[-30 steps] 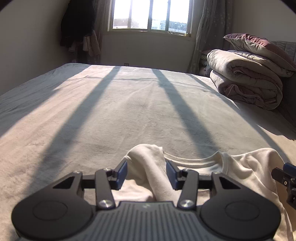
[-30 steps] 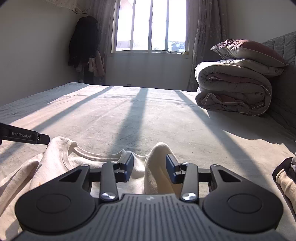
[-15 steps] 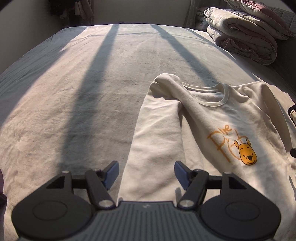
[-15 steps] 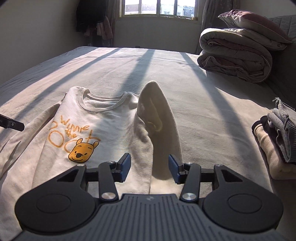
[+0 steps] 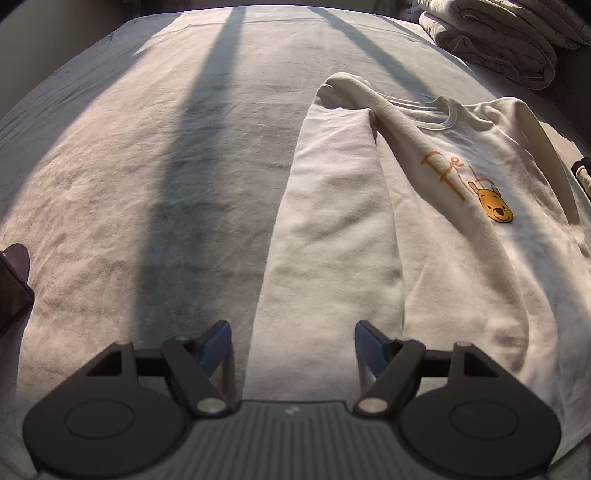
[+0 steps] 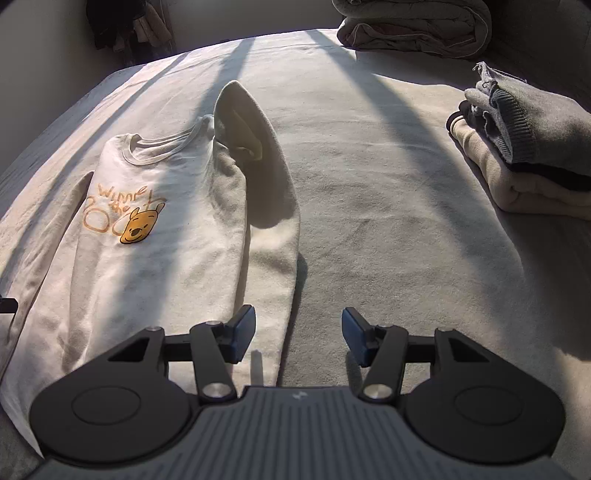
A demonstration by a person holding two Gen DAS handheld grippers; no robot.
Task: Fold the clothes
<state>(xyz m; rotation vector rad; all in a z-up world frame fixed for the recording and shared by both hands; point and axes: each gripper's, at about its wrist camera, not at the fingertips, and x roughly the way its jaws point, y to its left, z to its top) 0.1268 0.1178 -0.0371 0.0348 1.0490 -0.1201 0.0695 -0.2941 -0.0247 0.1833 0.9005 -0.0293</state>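
Fingers point(image 5: 216, 341) on both grippers have let go and hang wide open, so the sweatshirt point(image 6: 155, 236) lies flat, ready for folding.

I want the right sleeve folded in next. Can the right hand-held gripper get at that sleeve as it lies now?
Probably yes. The right hand-held gripper is open and empty, and the sleeve lies flat on the bed just ahead of its left finger, with nothing on top of it.

Sunlight stripes the bed point(image 5: 184, 155), a rolled quilt point(image 6: 413, 29) against the far wall.
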